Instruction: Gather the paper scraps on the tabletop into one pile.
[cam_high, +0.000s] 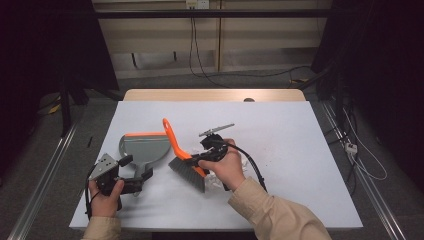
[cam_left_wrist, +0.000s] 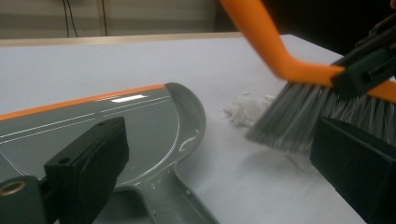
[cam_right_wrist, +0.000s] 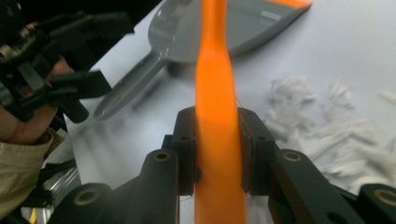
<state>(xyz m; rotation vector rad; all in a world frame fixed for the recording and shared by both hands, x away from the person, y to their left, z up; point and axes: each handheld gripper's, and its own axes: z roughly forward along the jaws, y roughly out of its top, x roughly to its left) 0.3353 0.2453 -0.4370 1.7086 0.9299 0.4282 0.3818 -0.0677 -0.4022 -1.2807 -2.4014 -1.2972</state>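
Note:
A grey dustpan (cam_high: 145, 147) with an orange lip lies flat on the white table (cam_high: 280, 130), left of centre. Its handle (cam_left_wrist: 173, 196) runs between the jaws of my left gripper (cam_high: 136, 168), which stand wide open and clear of it. My right gripper (cam_high: 202, 157) is shut on the orange handle (cam_right_wrist: 215, 93) of a hand brush (cam_high: 186, 167). The brush is tilted, with its grey bristles (cam_left_wrist: 299, 114) down on the table just right of the pan. White paper shreds (cam_left_wrist: 245, 109) lie under and behind the bristles.
More shreds (cam_right_wrist: 322, 126) are scattered on the table to the right of the brush. The table's near edge (cam_high: 200, 227) runs close to both hands. Dark floor with rails and cables surrounds the table.

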